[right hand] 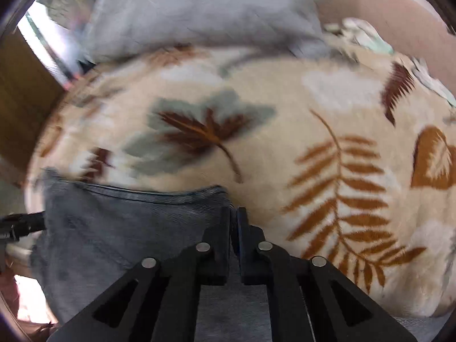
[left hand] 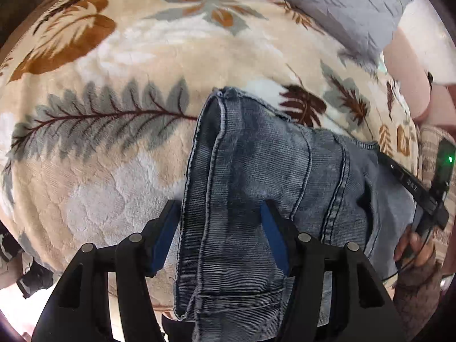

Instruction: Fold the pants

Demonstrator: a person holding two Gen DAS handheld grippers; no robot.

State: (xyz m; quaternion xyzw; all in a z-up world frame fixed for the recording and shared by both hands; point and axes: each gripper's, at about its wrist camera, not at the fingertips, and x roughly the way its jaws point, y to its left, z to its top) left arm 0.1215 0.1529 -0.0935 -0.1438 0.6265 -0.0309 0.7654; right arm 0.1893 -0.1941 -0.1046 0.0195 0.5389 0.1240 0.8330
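Observation:
Faded blue denim pants lie folded on a cream blanket with a leaf print. My left gripper points down over a folded leg and stands open. The denim runs between its blue pads, and I see no squeeze on it. In the right wrist view my right gripper is shut, its tips pinching the corner of the pants' edge. The left wrist view shows that gripper at the denim's far right edge, with a hand behind it.
A grey pillow lies at the far end of the blanket. A pink surface borders the bed on the right. Brown furniture and a bright gap sit past the blanket's left edge.

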